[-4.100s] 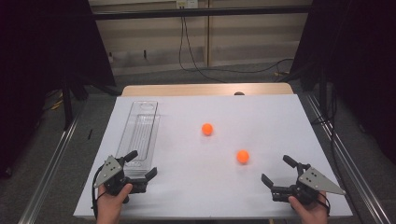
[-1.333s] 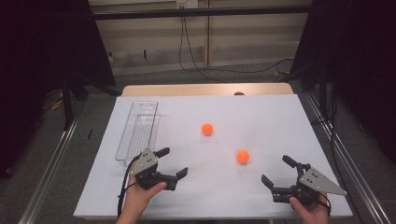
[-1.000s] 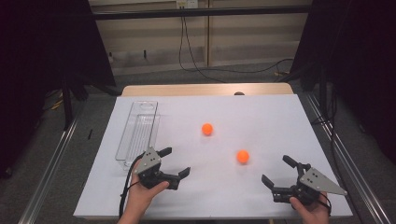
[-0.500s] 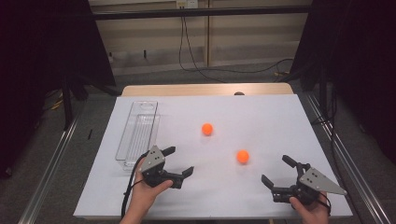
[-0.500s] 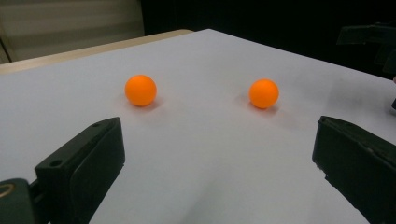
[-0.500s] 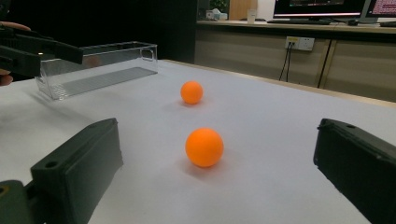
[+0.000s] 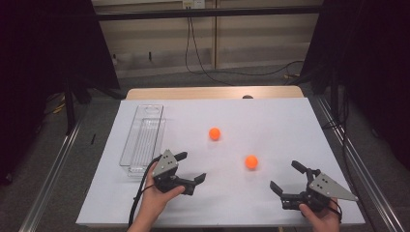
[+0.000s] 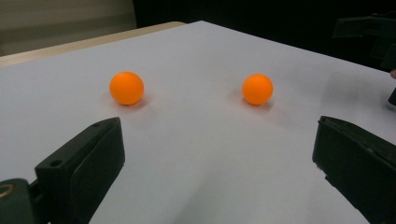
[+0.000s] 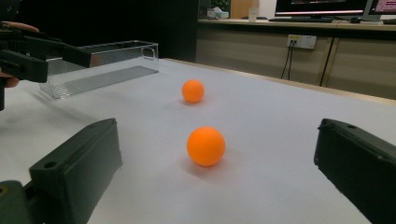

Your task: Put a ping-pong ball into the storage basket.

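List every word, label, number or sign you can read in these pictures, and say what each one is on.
No text can be read anywhere.
The monitors at the back of the right gripper view show coloured lines too small and blurred to read.
The orange balls, the clear tray, the white table sheet and both tools, left and right, show no markings.

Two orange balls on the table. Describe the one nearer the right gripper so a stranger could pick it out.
Start at the white table and find the clear plastic tray along its left side. Two orange balls lie right of it on the bare top. The near ball is the one closer to the person, just ahead of the right gripper; the other ball sits farther back and nearer the tray.
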A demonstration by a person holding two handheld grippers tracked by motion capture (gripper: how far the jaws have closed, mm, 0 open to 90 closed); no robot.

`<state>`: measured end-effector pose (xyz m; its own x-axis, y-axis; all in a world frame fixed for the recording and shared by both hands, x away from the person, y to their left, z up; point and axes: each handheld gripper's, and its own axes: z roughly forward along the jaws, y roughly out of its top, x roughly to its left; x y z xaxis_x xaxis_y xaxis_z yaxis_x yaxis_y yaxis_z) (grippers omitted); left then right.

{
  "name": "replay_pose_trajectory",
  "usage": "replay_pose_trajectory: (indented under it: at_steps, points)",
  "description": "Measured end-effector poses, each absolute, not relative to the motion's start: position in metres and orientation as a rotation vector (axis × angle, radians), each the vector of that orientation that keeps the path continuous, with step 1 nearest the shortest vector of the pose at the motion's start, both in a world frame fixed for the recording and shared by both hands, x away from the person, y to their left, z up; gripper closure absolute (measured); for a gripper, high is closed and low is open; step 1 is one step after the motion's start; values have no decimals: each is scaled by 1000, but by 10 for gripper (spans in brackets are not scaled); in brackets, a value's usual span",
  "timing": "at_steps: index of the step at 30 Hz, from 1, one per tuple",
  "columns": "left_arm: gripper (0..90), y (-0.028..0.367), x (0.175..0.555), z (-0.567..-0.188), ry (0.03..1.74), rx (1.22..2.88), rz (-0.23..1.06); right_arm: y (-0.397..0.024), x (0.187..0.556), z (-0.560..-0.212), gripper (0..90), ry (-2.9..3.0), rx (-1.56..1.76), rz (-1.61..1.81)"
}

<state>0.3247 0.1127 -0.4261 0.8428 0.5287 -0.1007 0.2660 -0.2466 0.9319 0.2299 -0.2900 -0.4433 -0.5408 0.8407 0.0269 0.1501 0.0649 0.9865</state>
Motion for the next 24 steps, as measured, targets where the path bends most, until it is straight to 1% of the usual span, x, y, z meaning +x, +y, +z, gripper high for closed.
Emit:
replay_pose_trajectory:
  at_steps: [8,24]
  points:
    - [24,104,330,-426,603,1824,253,-291,230,-443,2,1759,990,1523]
    - [23,97,335,-426,605,1840,253,-290,230,-443,3,1758,986,1530]
